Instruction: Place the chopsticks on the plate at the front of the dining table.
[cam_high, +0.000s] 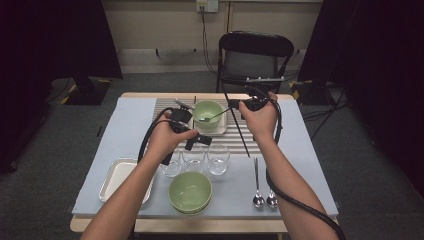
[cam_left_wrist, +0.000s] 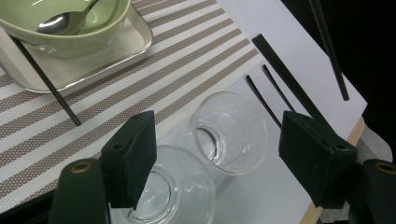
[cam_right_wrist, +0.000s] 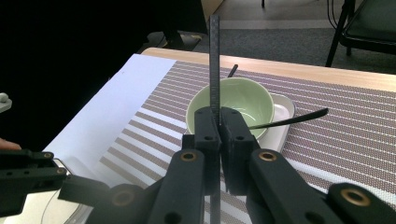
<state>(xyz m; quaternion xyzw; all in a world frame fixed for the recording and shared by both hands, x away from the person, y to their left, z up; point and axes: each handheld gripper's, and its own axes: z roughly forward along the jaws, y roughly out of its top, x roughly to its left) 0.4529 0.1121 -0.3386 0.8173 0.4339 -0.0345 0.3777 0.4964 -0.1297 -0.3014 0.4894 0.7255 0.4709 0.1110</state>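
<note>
My right gripper (cam_high: 233, 106) (cam_right_wrist: 219, 114) is shut on a thin black chopstick (cam_high: 242, 137) (cam_right_wrist: 214, 56), held over the striped placemat (cam_high: 240, 142) next to a green bowl (cam_high: 207, 114) (cam_right_wrist: 233, 100). That bowl sits on a small tray (cam_right_wrist: 282, 116) and has a spoon (cam_high: 216, 116) (cam_left_wrist: 60, 22) in it. My left gripper (cam_high: 200, 141) (cam_left_wrist: 217, 135) is open, its jaws wide apart just above a clear glass (cam_left_wrist: 229, 133). A second glass (cam_left_wrist: 173, 191) lies closer to the camera. Three glasses (cam_high: 194, 157) stand in a row.
Stacked green bowls (cam_high: 190, 192) sit at the front centre, a metal tray (cam_high: 117, 177) at the front left and two spoons (cam_high: 257, 197) at the front right. Another black stick (cam_left_wrist: 46, 79) leans by the small tray. A folding chair (cam_high: 255, 60) stands behind the table.
</note>
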